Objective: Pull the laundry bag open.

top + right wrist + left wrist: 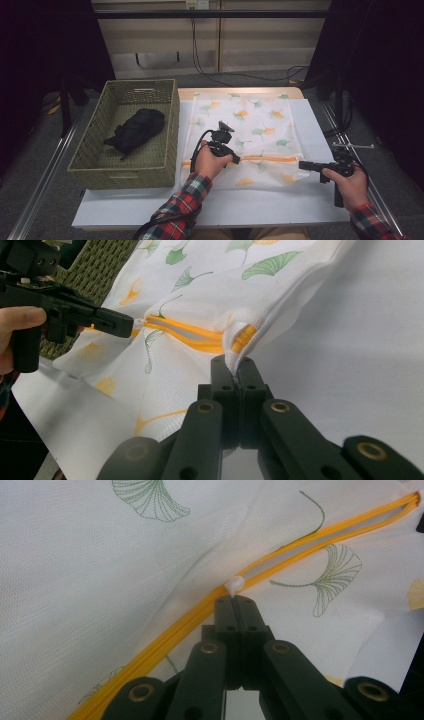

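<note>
On the white surface [250,207], right of the olive woven basket [95,165] holding a black bundled cloth item [136,131], a white mesh zip bag printed with green and orange ginkgo leaves [240,130] is lying flat, its orange zipper [270,158] running left to right along the near edge.

Left claw [233,596]: jaws closed together, pinching the small white zipper pull tab [234,584]. In the high view, the left claw [234,159] is sitting roughly mid-way along the zipper line.

Right claw [234,360]: jaws closed together, clamping the white fabric corner at the right end of the bag, just beside the zipper's end stop [244,338]. In the high view, the right claw [303,164] is pointing left at that corner.

Zipper state: teeth are standing apart between the two claws and look joined to the left of the pull tab.

Key relation: the zipper's long axis is lying on the line between the two claws. The right claw is anchoring the right end; the left is holding the slider. Judgement: any slider travel must be running along this axis, with the right claw keeping the fabric taut. Risk: the tab is small and may be slipping out of the pinch.
</note>
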Action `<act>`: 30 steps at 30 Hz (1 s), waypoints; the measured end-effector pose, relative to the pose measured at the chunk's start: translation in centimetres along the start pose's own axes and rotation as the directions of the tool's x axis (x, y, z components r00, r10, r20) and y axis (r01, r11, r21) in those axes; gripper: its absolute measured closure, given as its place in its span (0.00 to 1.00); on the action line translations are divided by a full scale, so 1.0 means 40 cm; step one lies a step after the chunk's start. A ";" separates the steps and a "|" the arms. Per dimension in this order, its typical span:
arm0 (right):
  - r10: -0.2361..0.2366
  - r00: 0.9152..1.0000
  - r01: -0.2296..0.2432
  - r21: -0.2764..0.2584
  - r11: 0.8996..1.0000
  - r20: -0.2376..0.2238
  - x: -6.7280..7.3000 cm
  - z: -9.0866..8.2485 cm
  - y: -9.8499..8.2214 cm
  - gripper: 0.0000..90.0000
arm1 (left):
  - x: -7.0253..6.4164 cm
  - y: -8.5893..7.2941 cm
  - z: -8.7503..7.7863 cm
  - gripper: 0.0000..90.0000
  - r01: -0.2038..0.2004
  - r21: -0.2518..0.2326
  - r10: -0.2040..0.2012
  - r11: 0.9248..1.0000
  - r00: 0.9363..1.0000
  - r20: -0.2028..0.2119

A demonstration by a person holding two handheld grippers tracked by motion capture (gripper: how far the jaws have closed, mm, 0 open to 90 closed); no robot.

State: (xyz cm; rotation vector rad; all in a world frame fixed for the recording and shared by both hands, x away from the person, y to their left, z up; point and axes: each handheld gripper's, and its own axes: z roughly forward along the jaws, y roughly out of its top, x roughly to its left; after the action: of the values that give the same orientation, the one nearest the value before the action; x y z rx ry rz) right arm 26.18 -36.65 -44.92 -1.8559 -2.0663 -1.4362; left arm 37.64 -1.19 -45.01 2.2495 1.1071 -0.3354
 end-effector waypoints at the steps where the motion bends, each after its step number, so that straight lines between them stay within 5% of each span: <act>1: -0.002 1.000 0.002 -0.001 1.000 0.002 0.000 -0.001 0.000 1.00 | 0.002 0.000 -0.001 1.00 0.010 -0.005 -0.010 1.000 1.000 -0.008; 30: 0.001 1.000 -0.001 -0.004 1.000 0.014 -0.004 -0.004 0.000 1.00 | 0.041 -0.010 -0.045 1.00 0.048 -0.038 -0.050 0.998 0.998 -0.049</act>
State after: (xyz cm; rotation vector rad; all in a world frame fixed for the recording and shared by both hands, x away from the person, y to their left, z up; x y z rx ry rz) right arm 26.16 -36.85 -44.91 -1.8740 -2.0701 -1.4327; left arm 38.30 1.16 -44.50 2.2118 1.1862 -0.2783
